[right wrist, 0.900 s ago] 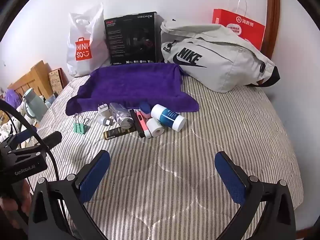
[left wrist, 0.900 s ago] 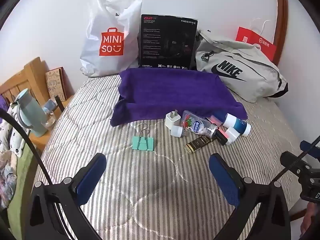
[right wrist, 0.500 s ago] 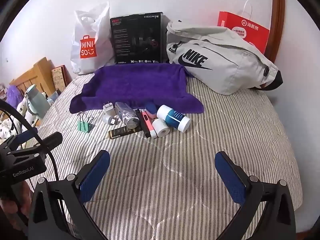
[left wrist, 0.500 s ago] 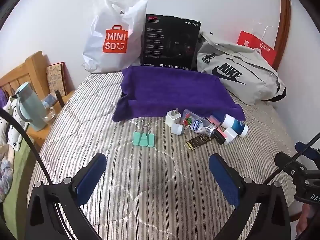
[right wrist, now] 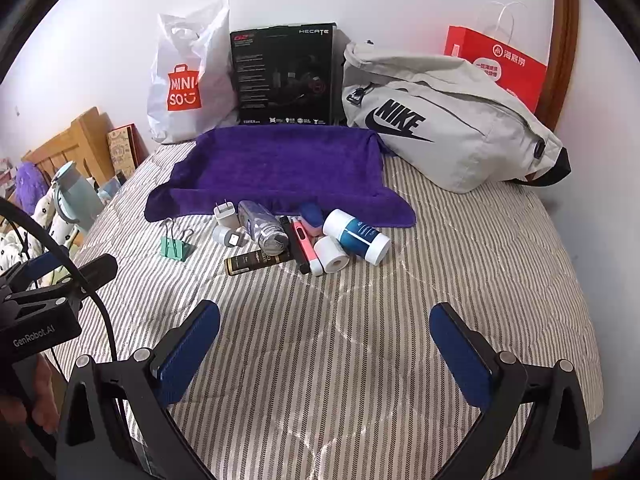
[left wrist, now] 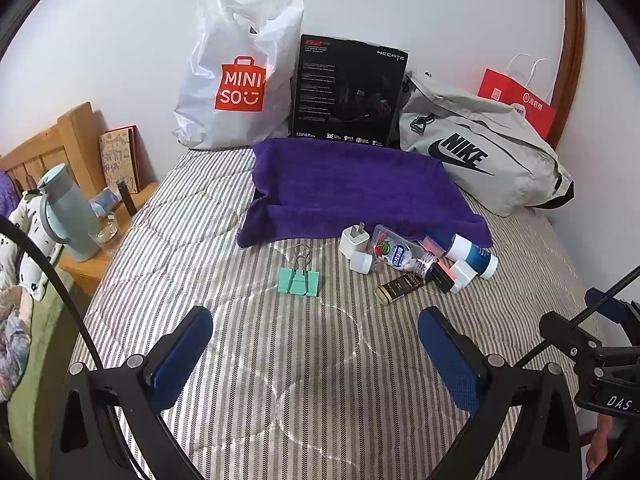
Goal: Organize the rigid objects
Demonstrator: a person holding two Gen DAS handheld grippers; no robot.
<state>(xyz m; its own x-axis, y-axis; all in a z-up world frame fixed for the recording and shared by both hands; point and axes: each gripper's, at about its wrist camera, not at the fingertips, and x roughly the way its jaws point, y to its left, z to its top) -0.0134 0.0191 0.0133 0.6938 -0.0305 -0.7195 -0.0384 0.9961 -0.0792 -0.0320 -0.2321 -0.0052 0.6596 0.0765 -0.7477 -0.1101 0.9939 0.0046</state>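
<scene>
Both the left gripper (left wrist: 316,344) and right gripper (right wrist: 326,340) hang spread and empty at bottom centre, likely sizing up the mid-frame clutter (right wrist: 300,236) fronting the towel (right wrist: 280,164).

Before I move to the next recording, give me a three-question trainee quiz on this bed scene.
1. True or false: the mint-green metal binder clip lies on the purple towel.
2. Are the left tongs and right tongs open or shut?
3. Which lies beside the white roll: (a) blue-and-white cylindrical bottle, (b) a mug?

Key: 1 false, it lies on the striped quilt; 2 both open, holding nothing; 3 a.
</scene>
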